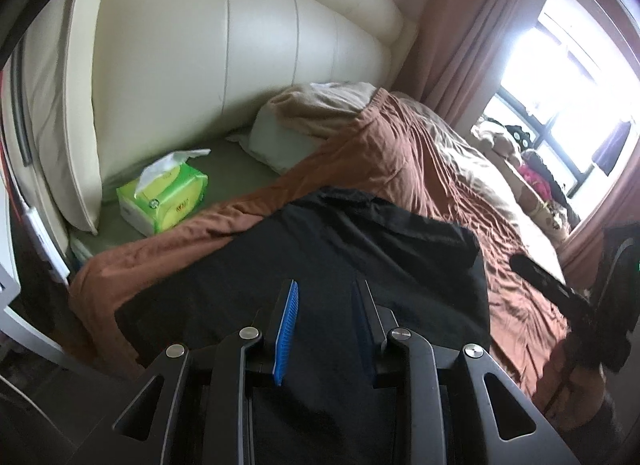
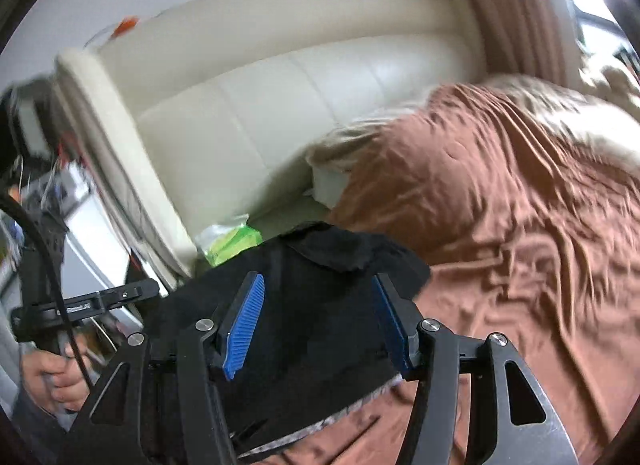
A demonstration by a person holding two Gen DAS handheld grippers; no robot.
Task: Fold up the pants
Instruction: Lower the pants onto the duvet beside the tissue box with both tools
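Black pants [image 1: 340, 233] lie spread on a brown blanket [image 1: 400, 153] on the bed. My left gripper [image 1: 327, 285] hovers over them, its blue pads apart and nothing pinched between them. In the right wrist view the pants [image 2: 340, 253] show a folded-over flap at their far end. My right gripper [image 2: 318, 277] stands open wide above the dark cloth, gripping nothing. One dark finger of the right gripper [image 1: 552, 285] shows at the right edge of the left wrist view, a hand [image 1: 576, 381] below it. The person's other hand [image 2: 52, 377] is at the lower left of the right wrist view.
A green tissue pack [image 1: 164, 197] sits on the sheet by the cream padded headboard [image 1: 200, 65]. A pillow [image 1: 280, 137] lies beyond the blanket. Pink curtains [image 1: 460, 45] and a bright window [image 1: 560, 85] are at the far right. The bed's left edge [image 1: 80, 289] is close.
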